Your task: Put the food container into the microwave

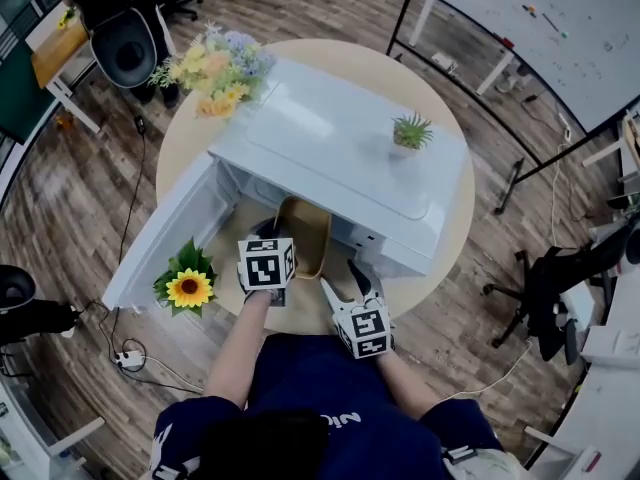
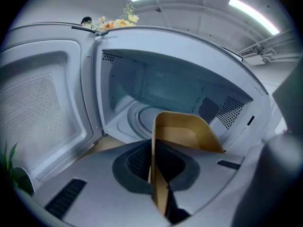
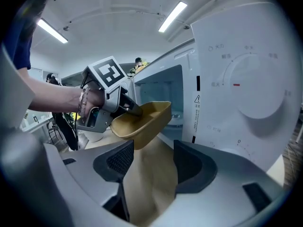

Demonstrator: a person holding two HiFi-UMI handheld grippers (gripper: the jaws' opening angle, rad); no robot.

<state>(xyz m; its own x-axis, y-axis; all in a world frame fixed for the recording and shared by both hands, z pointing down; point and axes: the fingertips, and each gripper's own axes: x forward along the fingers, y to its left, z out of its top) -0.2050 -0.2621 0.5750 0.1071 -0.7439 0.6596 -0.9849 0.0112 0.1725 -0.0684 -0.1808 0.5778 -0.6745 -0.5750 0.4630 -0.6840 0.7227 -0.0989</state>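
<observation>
— Two grippers here: which one holds the food container (image 2: pixel 184 131)?
— Left gripper (image 2: pixel 154 174), clamped on its rim at the mouth of the open microwave (image 1: pixel 340 138); right gripper (image 1: pixel 342 278) gapes, empty. Control panel (image 3: pixel 246 93) print: unreadable.

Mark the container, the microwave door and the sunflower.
container (image 2: pixel 182 132), left gripper view, inner wall.
microwave door (image 1: pixel 168 230), head view, middle of the open panel.
sunflower (image 1: pixel 189 287), head view, flower's centre.
</observation>
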